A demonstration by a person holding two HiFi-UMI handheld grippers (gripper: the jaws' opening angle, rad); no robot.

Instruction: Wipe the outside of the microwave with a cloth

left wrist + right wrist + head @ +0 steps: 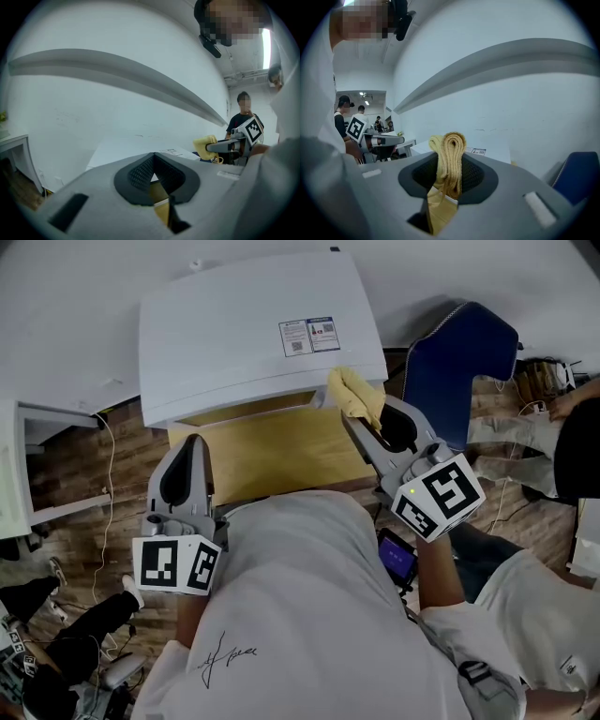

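Observation:
The white microwave (pixel 253 324) stands on a yellow table (pixel 272 451); a label sits on its top. My right gripper (pixel 354 416) is shut on a folded yellow cloth (pixel 354 392), which is at the microwave's front right corner. In the right gripper view the cloth (pixel 449 161) sticks up between the jaws, with the microwave (pixel 492 143) beyond. My left gripper (pixel 194 441) hovers over the table's left part, below the microwave's front, shut with nothing in it. In the left gripper view its jaws (pixel 154 164) meet, and the cloth (pixel 205 144) shows off to the right.
A blue chair (pixel 459 352) stands right of the microwave. A white cabinet (pixel 19 465) is at the left over wooden floor with a cable (pixel 111 465). Another person (pixel 572 427) sits at the far right. A phone (pixel 396 557) lies near my right forearm.

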